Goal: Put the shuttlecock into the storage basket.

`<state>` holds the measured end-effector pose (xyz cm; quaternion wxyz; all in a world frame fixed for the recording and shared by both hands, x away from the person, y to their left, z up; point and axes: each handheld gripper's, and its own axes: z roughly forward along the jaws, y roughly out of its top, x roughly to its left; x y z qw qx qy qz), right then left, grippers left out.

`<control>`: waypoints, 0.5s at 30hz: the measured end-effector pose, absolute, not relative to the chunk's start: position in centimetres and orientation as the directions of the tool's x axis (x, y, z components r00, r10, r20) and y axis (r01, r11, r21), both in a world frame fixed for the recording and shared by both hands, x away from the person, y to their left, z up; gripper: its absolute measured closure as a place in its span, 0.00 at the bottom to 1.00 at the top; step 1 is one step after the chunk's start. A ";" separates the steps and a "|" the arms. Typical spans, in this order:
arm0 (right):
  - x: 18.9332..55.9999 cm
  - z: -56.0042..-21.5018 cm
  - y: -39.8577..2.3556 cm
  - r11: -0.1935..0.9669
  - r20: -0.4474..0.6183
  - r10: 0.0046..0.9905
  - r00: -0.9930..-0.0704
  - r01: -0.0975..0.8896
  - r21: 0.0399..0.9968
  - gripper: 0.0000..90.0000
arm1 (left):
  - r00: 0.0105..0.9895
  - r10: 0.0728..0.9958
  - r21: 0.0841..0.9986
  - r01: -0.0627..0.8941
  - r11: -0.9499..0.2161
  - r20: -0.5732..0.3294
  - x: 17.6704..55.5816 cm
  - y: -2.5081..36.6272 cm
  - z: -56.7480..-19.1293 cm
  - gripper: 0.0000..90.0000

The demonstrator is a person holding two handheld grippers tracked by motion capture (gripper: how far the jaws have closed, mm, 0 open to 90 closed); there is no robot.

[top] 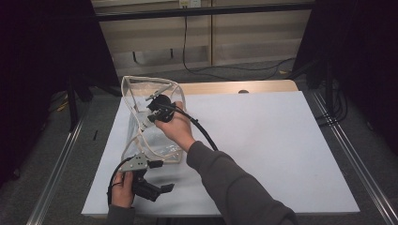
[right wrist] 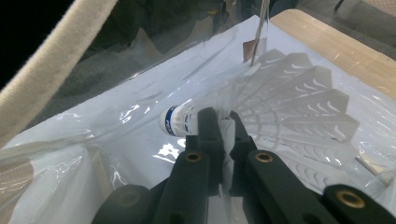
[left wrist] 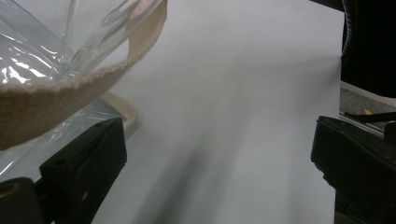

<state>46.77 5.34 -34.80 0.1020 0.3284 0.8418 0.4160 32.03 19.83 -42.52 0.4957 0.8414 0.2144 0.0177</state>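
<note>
right hand-held gripper [right wrist: 223,128] clamped on white plastic shuttlecock [right wrist: 280,107], inside clear plastic bag with beige webbing trim [top: 141,101] on white tabletop [top: 263,140]. left hand-held gripper [top: 157,185] gaping wide, nothing in it, just beside bag's near edge.

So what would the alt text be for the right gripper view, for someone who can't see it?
The right gripper, its two black jaws shut, pinches a white shuttlecock just behind its cork tip inside a clear plastic bag. The bag's cream strap crosses the upper left, and a wooden table edge shows at upper right.
</note>
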 end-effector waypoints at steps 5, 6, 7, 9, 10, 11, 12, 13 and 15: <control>46.9 -35.0 5.4 0.441 0.097 0.639 -0.763 0.467 0.767 0.99 | 0.908 0.378 0.842 0.343 -0.416 -0.183 32.0 19.9 -42.5 0.04; 46.9 -35.0 5.4 0.442 0.097 0.636 -0.766 0.465 0.767 0.99 | 0.907 0.379 0.842 0.343 -0.416 -0.183 32.0 19.9 -42.5 0.04; 47.0 -35.0 5.4 0.443 0.096 0.637 -0.765 0.464 0.767 0.99 | 0.908 0.377 0.843 0.342 -0.414 -0.183 32.0 19.9 -42.5 0.04; 47.0 -35.1 5.4 0.444 0.092 0.640 -0.763 0.465 0.766 0.99 | 0.907 0.379 0.845 0.344 -0.410 -0.185 32.0 19.9 -42.6 0.04; 47.0 -35.1 5.4 0.442 0.093 0.641 -0.762 0.466 0.767 0.99 | 0.907 0.379 0.845 0.344 -0.410 -0.185 32.0 19.9 -42.6 0.04; 47.0 -35.1 5.4 0.441 0.094 0.642 -0.761 0.467 0.766 0.99 | 0.907 0.379 0.845 0.344 -0.409 -0.186 32.0 19.9 -42.6 0.04; 47.1 -35.2 5.4 0.442 0.093 0.639 -0.763 0.464 0.768 0.99 | 0.907 0.379 0.845 0.344 -0.411 -0.185 32.0 19.9 -42.6 0.04; 47.1 -35.2 5.4 0.444 0.090 0.641 -0.762 0.464 0.767 0.99 | 0.907 0.378 0.845 0.343 -0.411 -0.184 32.0 19.9 -42.6 0.04; 47.1 -35.2 5.5 0.449 0.085 0.641 -0.763 0.463 0.764 0.99 | 0.906 0.380 0.844 0.345 -0.410 -0.185 32.0 19.9 -42.6 0.04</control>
